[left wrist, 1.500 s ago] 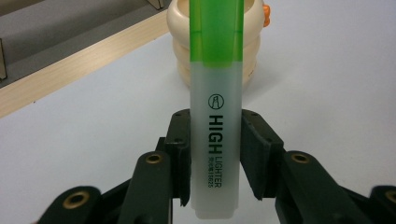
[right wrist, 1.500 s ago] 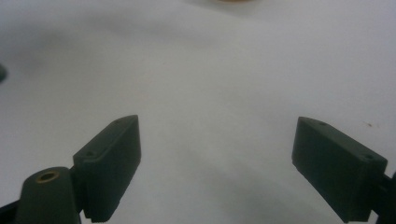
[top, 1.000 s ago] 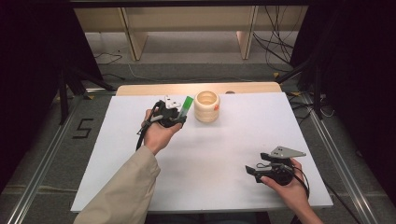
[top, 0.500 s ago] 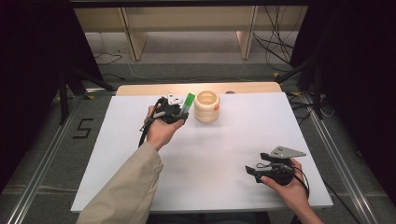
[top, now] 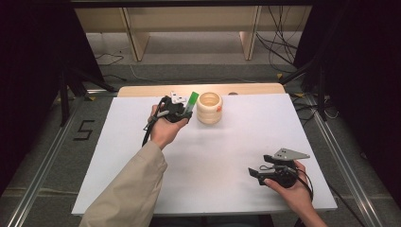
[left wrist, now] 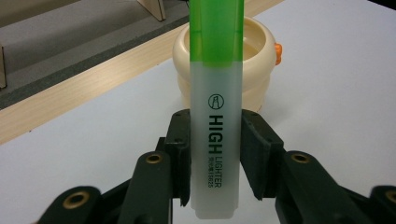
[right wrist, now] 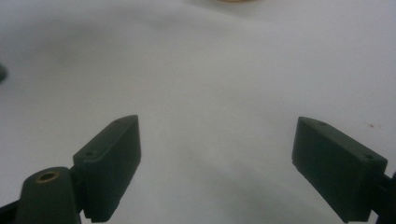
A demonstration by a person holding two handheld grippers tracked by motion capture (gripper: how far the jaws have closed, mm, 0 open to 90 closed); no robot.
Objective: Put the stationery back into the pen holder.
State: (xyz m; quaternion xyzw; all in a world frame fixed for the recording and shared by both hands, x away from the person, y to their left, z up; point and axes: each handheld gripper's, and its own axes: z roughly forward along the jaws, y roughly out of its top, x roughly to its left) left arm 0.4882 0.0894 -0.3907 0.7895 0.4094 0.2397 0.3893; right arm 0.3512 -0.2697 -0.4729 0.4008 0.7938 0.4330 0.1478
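While our left gripper [left wrist: 215, 154] clamps the green-capped translucent highlighter pen [left wrist: 215, 107] just left of the cream ribbed plastic cup [top: 209, 108] at the far edge, our right gripper [right wrist: 217, 163] sits wide open, near right.

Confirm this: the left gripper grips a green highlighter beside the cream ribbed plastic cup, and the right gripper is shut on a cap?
Not quite. The left gripper does grip the green highlighter beside the cream ribbed plastic cup, but the right gripper view shows the right gripper open and holding nothing.
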